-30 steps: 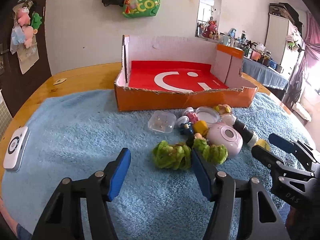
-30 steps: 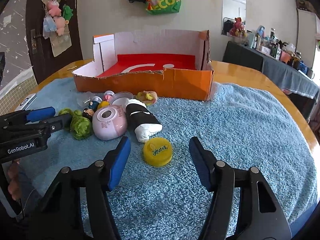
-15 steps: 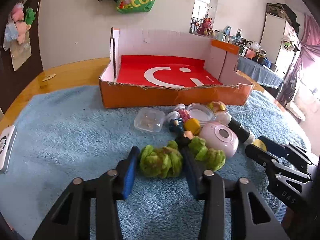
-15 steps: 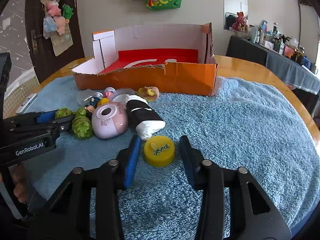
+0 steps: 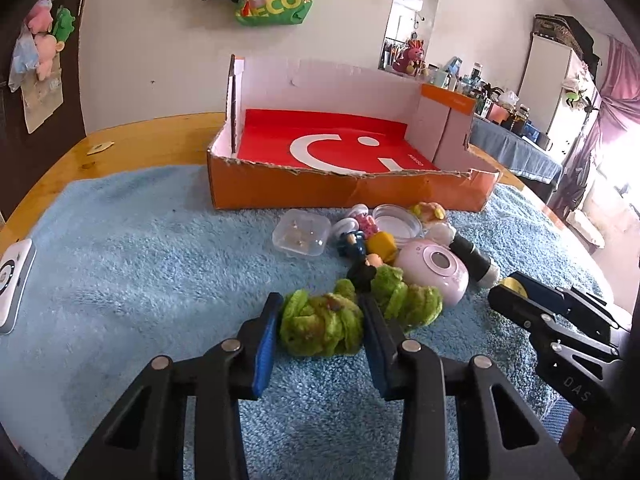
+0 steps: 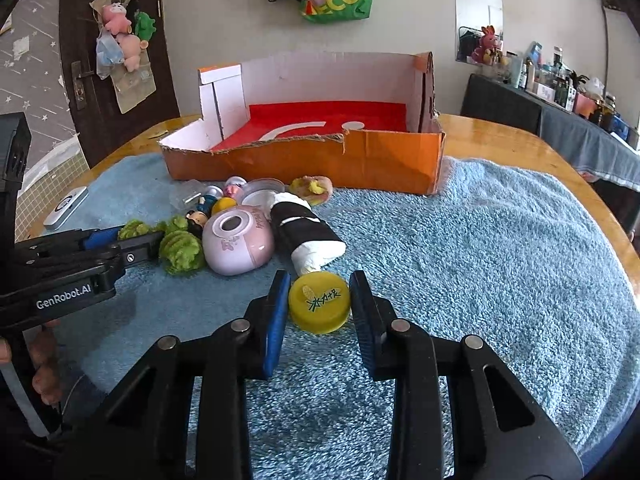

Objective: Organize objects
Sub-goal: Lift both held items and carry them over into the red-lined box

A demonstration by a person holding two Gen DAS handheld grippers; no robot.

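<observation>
Both grippers bracket their picks on the blue towel: the left gripper [image 5: 320, 330] has its fingers closed against the green scrunchie [image 5: 320, 324], the right gripper [image 6: 320, 312] pinches the yellow cap [image 6: 319, 302], and the orange box [image 5: 348, 196] lies straight ahead beyond both fingertips.
</observation>
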